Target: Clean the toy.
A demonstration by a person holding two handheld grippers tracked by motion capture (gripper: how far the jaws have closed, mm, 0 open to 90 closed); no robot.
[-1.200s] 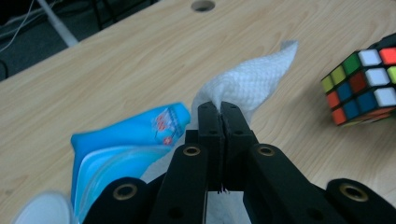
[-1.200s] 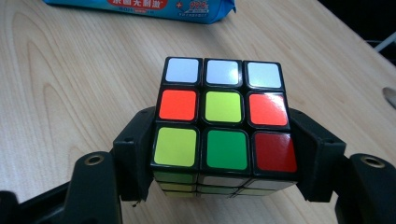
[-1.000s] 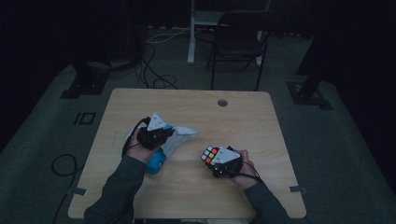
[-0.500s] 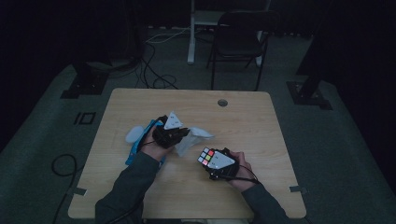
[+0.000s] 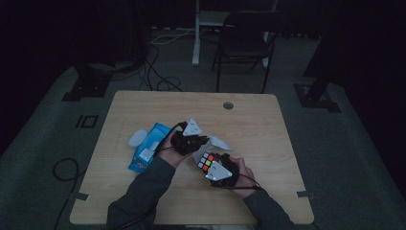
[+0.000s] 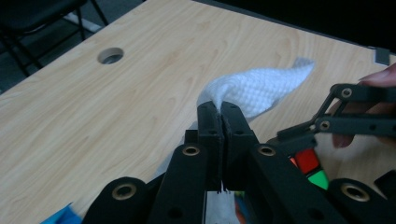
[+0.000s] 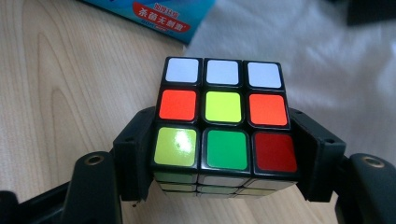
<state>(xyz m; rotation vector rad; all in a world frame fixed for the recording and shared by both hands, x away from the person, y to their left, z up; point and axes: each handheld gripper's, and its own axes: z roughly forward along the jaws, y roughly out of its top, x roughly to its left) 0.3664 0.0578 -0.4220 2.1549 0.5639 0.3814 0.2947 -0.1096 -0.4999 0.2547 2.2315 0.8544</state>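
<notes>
While I look across from my left side, the left gripper [image 6: 219, 109] has its two black jaws pressed flat together on a white cloth [image 6: 254, 88], a soft, knitted-looking wipe that bunches at the jaw tips and fans out beyond them to a loose corner hanging above the wooden table [image 6: 93, 107]. Seen from the high view, my left hand [image 5: 167, 151] reaches in from the lower left, with the gripper [image 5: 203, 140] lying low and pointing toward the right gripper; a blue tissue pack [image 5: 148, 151] lies just behind that hand. Moving right, the cloth [image 5: 218, 142] trails past the left fingertips toward the cube [image 5: 207, 162], which sits just beyond and below them. That cube [image 7: 224, 116] is a scrambled puzzle cube with black edges; the face toward the camera shows a white top row, then orange, yellow, orange, then yellow-green, green and red. The right gripper [image 7: 224, 154] is clamped on it, one black pad against each side of the lower layers, so the cube stands upright between the fingers and rises above them. My right hand [image 5: 239, 172] comes in from the bottom right, its gripper [image 5: 210, 167] angled toward the left one, the cloth spread under and behind the cube.
</notes>
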